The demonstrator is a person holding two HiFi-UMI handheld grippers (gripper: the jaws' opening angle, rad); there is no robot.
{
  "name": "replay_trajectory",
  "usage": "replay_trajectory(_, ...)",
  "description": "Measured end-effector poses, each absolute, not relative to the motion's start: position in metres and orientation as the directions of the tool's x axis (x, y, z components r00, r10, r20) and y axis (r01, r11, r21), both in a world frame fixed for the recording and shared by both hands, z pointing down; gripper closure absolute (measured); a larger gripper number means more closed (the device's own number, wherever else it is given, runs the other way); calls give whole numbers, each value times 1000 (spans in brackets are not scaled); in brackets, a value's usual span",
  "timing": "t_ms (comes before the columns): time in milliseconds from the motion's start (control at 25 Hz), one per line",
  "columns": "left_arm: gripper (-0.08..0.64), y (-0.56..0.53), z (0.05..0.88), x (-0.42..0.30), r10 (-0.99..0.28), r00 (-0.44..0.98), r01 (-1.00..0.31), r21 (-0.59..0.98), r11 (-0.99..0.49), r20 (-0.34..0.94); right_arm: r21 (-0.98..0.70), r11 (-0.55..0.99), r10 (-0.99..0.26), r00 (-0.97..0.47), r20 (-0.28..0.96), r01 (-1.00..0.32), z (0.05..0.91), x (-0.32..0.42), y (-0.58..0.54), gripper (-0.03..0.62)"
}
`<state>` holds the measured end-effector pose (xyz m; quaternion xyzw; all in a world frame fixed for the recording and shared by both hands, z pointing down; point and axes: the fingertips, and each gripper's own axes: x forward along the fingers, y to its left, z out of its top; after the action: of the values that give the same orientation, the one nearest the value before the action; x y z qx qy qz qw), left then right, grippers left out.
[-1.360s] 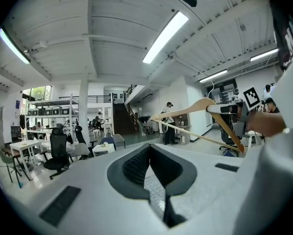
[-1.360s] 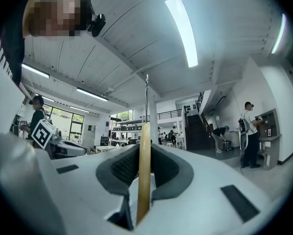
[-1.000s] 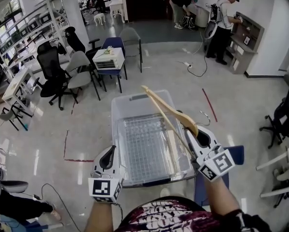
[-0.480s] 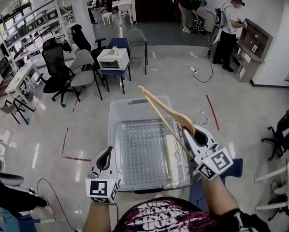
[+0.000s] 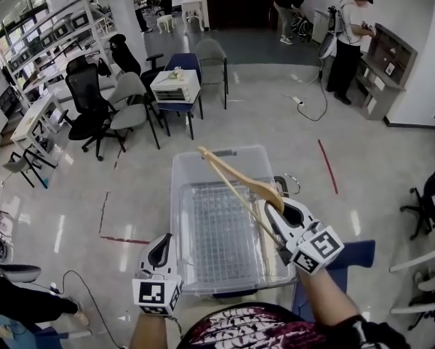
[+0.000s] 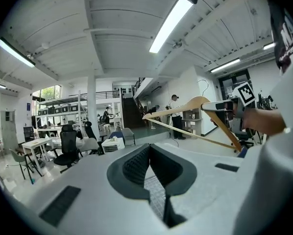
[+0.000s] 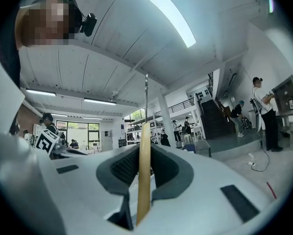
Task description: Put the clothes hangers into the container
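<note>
Hanger over the container, not in yet.

Nearest me, the left gripper (image 5: 162, 240) sits closed and empty by the near rim of the container (image 5: 178, 195). The right gripper (image 5: 279, 208) is clamped on the hanger (image 5: 236, 179) near its hook, and one arm of the hanger slants out above the bin toward the far rim. I'd worry the hanger swivels in the pads, or its far tip catches that rim and leaves it propped half out.
</note>
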<state>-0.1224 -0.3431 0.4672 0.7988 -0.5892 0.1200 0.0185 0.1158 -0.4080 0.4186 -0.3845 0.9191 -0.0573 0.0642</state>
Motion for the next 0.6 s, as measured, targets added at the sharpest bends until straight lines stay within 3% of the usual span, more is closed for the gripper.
replay_trajectory(600, 552, -407, 486, -147, -883, 390, -897, -107, -428, 260, -322, 588, -757, -645, 104, -742, 520, 74, -454, 531)
